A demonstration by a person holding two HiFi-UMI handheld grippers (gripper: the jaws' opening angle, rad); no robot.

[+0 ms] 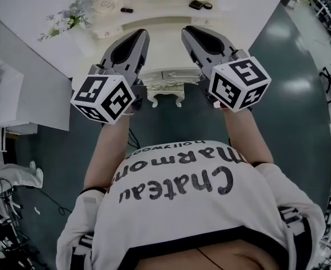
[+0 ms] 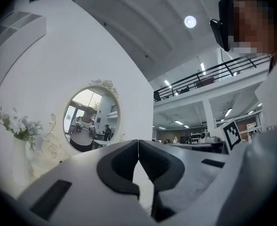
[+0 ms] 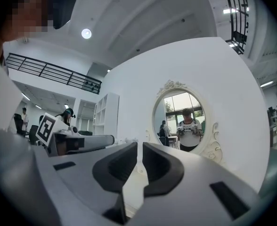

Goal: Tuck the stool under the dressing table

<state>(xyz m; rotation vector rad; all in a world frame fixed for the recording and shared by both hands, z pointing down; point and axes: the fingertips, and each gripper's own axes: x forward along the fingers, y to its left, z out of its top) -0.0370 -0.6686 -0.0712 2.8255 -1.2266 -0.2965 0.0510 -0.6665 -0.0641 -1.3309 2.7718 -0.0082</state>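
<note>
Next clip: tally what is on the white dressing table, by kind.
Spray of pale flowers: 1
Small dark objects: 3
Oval mirror in ornate white frame: 1
Total: 5

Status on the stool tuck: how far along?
Looks done: the stool sits under the dressing table, only its near edge and legs showing. In hand: nothing; the left gripper is shut, the right gripper a slit apart, both empty. Left: nothing obvious.
</note>
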